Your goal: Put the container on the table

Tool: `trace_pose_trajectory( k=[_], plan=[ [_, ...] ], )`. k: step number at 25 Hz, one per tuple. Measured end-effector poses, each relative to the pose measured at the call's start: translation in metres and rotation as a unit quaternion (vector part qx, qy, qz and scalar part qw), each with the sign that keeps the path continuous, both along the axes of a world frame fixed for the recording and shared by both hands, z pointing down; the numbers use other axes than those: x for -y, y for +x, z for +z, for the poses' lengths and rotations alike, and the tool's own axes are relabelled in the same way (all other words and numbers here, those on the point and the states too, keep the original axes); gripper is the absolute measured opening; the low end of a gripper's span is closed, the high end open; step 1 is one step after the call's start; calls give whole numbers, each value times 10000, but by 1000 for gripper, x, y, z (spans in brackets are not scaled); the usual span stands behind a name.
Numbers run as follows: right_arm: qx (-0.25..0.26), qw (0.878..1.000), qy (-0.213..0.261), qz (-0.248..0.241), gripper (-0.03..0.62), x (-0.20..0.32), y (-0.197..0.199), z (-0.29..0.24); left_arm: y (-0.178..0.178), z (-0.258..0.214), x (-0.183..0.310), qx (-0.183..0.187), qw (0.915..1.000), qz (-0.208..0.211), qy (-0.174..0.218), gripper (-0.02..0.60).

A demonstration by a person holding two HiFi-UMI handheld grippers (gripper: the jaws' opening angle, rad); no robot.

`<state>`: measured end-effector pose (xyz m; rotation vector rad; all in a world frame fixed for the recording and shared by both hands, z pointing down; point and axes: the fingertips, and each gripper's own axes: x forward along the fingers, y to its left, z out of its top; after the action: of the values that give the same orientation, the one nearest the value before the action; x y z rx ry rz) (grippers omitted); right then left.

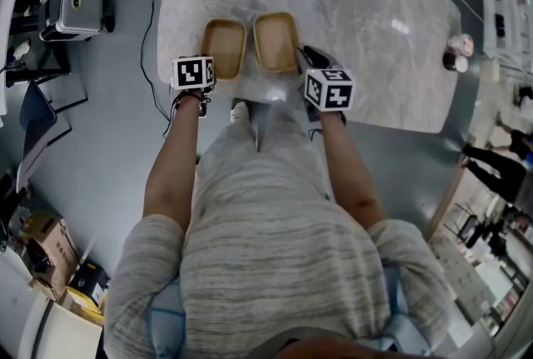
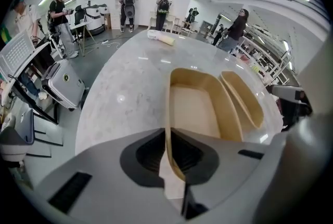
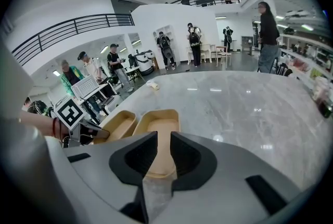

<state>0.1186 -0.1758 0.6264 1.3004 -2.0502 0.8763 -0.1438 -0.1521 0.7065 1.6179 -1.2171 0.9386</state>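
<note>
probably an open office or lab hall — railed mezzanine (image 3: 78,25), marble table (image 1: 375,32), people (image 3: 165,49) standing about.

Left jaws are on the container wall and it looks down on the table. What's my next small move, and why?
Probably open the left gripper and back off. Its jaws pinch the side wall of the left container, whose base appears to sit flat on the table beside the other container.

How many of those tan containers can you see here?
2. Both sit side by side near the table's near edge: the left container, its rim pinched by the left tool, and the right container, just ahead of the open right tool. None seems hidden.
</note>
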Motion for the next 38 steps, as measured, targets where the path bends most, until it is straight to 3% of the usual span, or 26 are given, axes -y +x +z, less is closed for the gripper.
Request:
trace_pose_trajectory(
  k=[5,10,20,28,38],
  plan=[
    [26,10000,-25,14,74,1,0,1,-1,-1,-1,-66,10000,-21,-54,11],
    [44,10000,-23,-6,72,2,-3,0,0,-5,2,-194,9998,-8,40,89],
    [64,10000,-4,-65,74,2,-9,-2,-6,-24,2,-316,9992,-68,240,91],
    [52,9999,25,-136,72,-1,-14,-9,-12,-56,-1,-456,9970,-78,619,91],
    [157,9989,174,-397,72,-14,-29,-27,1,-96,-5,-1145,9867,-240,1132,91]
  ],
)
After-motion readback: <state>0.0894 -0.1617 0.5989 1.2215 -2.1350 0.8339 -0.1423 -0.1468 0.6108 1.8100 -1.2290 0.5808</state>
